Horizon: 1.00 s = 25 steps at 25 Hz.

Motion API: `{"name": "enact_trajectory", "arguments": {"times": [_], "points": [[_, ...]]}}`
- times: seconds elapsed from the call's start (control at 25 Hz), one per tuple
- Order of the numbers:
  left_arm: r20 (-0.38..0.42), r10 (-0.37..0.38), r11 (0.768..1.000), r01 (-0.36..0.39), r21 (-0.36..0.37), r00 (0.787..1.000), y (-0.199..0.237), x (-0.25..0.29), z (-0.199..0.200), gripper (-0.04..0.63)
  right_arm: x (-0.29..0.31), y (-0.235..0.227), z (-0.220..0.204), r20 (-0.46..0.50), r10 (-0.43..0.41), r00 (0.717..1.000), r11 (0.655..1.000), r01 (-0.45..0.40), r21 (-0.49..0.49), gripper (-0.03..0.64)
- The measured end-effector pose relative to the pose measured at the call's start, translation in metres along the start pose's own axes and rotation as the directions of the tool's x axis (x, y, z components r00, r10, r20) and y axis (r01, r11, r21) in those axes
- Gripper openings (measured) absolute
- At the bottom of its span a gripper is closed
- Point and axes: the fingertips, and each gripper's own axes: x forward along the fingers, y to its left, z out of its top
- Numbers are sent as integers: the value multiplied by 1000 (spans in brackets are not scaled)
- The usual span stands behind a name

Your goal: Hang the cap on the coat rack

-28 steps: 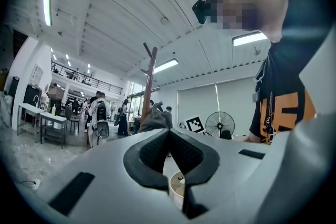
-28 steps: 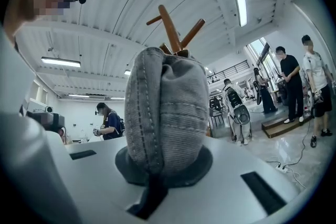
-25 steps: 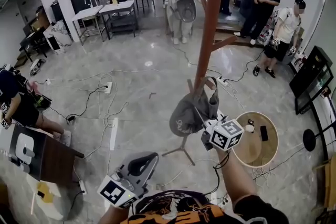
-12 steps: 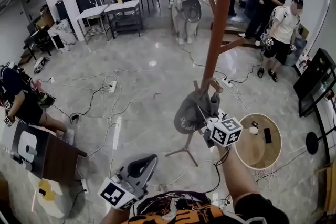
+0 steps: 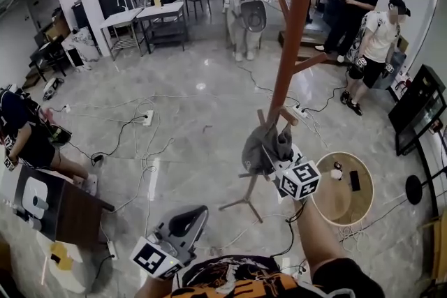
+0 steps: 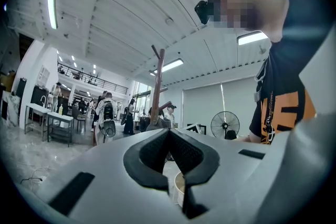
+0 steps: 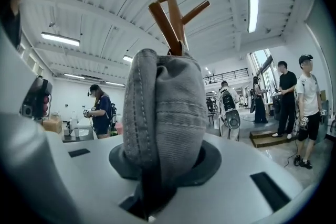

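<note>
It was an open lab hall: work tables point(image 5: 143, 16) stood beyond the coat rack point(image 5: 290, 45), cables point(image 5: 136, 128) trailed left of it, people point(image 5: 377, 45) stood right.

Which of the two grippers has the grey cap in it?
The right gripper: the cap sits between its opening jaws. The left gripper is shut and empty.
</note>
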Motion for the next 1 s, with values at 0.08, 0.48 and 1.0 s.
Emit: {"name": "enact_trajectory", "arguments": {"times": [0.08,0.48,1.0], "points": [[-4,-8,1000,8,-3,1000,0,1,-4,21,-4,-1,0,10,-18,1000,1000,18,-9,157],[22,-84,996,84,-11,996,-8,15,3,21,-27,-11,-1,13,-89,996,996,89,-14,364],[-15,-159,986,159,-42,987,-12,32,-13,21,-84,13,32,84,-95,992,995,96,3,383]]}}
